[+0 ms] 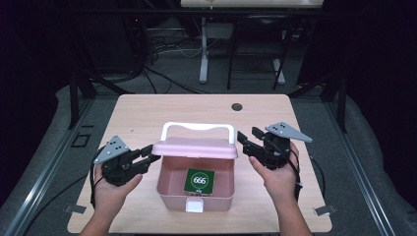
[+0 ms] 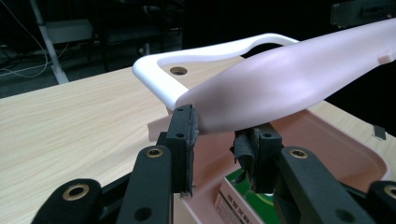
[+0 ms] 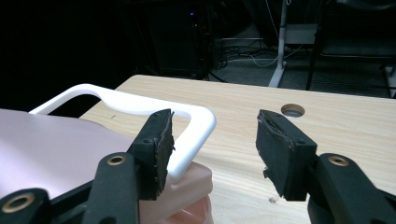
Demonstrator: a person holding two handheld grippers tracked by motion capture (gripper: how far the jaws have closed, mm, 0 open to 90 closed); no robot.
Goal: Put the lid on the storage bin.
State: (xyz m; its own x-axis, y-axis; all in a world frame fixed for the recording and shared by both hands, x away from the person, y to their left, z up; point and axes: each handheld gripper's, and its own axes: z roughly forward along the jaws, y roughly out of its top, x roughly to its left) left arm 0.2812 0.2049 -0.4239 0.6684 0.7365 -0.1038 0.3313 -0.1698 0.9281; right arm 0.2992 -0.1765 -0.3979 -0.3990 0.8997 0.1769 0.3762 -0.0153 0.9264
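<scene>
Nearest the camera sat the white latch (image 1: 195, 206) on the front wall of your pink box (image 1: 169, 192), which rested mid-table (image 1: 147, 110) with the green "666" card (image 1: 199, 181) flat inside. The smooth, rounded plastic lid (image 1: 195, 148) stood half raised, its white loop handle (image 1: 197, 127) behind it, probably so the card could be reached. Your left gripper (image 1: 153, 154) had its jaws parted around the lid's left edge; the pads looked off it, though I could not be sure. Your right gripper (image 1: 249, 139) stood wide open, empty, just beside the lid's right corner.
</scene>
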